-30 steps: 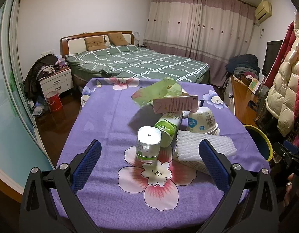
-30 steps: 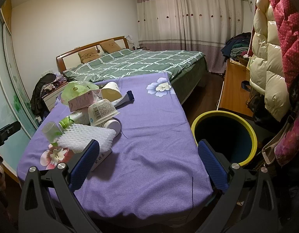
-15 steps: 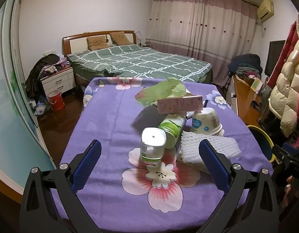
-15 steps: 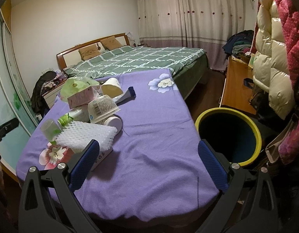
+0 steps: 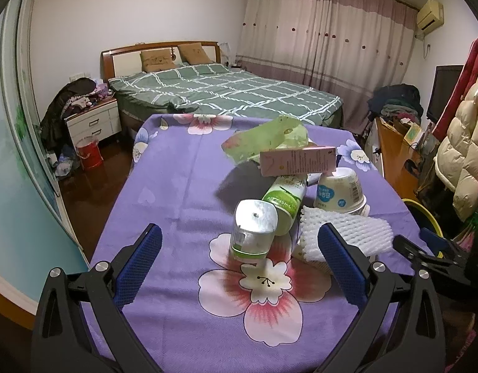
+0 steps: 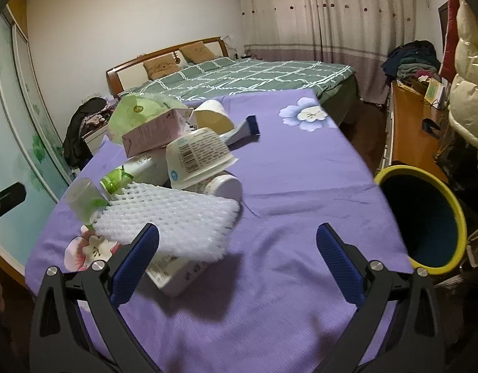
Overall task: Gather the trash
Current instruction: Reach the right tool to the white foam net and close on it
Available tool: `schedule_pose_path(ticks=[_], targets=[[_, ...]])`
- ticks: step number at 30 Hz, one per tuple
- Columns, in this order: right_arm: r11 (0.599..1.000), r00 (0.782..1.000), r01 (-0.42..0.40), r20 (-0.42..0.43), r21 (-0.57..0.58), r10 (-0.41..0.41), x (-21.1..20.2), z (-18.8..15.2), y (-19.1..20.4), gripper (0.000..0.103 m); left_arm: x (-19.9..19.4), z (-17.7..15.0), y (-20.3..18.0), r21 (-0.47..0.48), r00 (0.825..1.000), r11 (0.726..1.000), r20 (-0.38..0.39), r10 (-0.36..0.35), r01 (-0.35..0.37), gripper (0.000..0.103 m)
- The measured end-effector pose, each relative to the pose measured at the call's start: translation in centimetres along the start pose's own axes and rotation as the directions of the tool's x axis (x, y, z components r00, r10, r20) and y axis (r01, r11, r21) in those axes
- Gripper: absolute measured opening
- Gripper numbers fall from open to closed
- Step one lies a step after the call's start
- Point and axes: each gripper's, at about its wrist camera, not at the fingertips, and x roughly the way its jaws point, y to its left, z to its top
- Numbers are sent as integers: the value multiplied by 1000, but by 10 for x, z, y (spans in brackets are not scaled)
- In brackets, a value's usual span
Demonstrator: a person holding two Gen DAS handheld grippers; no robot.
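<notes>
A pile of trash lies on the purple flowered tablecloth (image 5: 176,192): a clear plastic cup (image 5: 253,231), a green-capped bottle (image 5: 285,202), a pink carton (image 5: 298,162), a green wrapper (image 5: 266,138), a white tub (image 5: 339,191) and white foam netting (image 5: 344,233). My left gripper (image 5: 239,258) is open, just short of the clear cup. In the right wrist view my right gripper (image 6: 237,258) is open, its left finger beside the foam netting (image 6: 170,217). The yellow-rimmed bin (image 6: 425,217) stands on the floor to the right of the table.
A bed with a green checked cover (image 5: 226,93) stands behind the table. A wooden desk (image 6: 412,136) and hanging coats (image 6: 465,93) are on the right. A nightstand (image 5: 93,121) and a red bucket (image 5: 89,155) are at the left.
Both grippers have moved forward toward the trash pile, which looks larger now. The right gripper has come close to the foam netting. Nothing has been taken hold of.
</notes>
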Motion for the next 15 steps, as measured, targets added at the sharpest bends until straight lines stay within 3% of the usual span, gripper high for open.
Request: schedule_pose_path(ticks=[8,13,15], targets=[[1000,998,-25,-59,17,26,31,2,9,93,7,-1,3,5,1000,1000,-4,11,-11,99],[997,995,-67,-71,35,69,35,2,10,69,8,-2,4,6,1000,1000,-6,11,-11,99],[996,995,-78,-65,32,80,33,2,11,53,9,-3,4,7,1000,1000,-8,11,-11,99]])
